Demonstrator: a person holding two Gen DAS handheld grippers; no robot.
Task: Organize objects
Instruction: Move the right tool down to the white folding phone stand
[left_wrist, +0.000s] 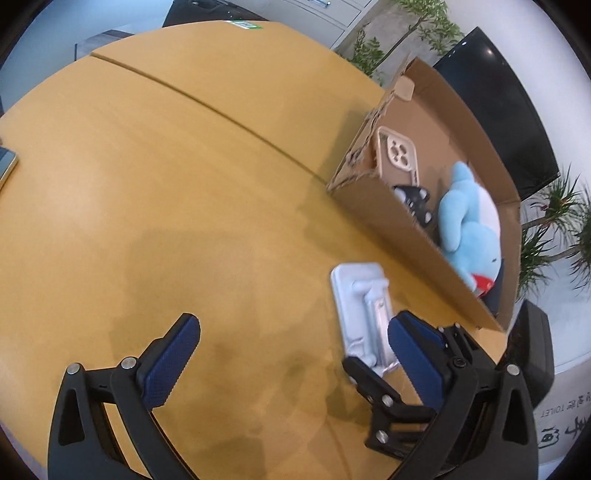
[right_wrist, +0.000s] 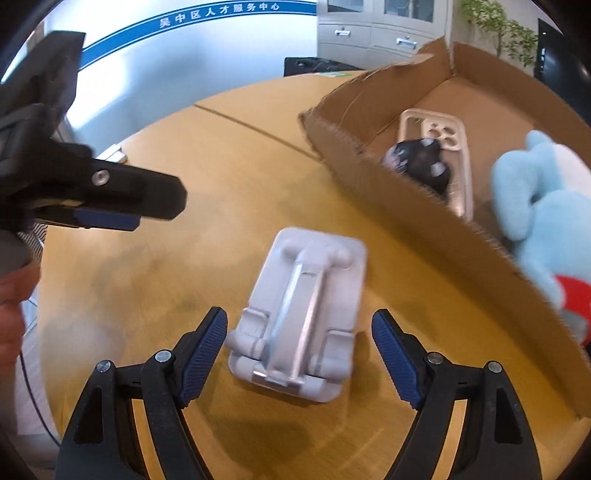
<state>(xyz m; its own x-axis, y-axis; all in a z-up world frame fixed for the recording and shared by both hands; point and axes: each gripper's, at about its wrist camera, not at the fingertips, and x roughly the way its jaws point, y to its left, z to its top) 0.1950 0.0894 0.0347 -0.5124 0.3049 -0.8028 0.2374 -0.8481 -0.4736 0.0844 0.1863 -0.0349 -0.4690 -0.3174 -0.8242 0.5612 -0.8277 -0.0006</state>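
A white folding phone stand lies flat on the wooden table, just in front of a cardboard box. My right gripper is open, its blue-padded fingers either side of the stand's near end without touching it. The stand also shows in the left wrist view. My left gripper is open and empty above bare table, left of the stand; it also shows at the left of the right wrist view. The box holds a beige phone case, a black toy and a blue plush.
A phone lies at the table's far left edge. A seam runs across the tabletop. Potted plants, a dark screen and cabinets stand beyond the table.
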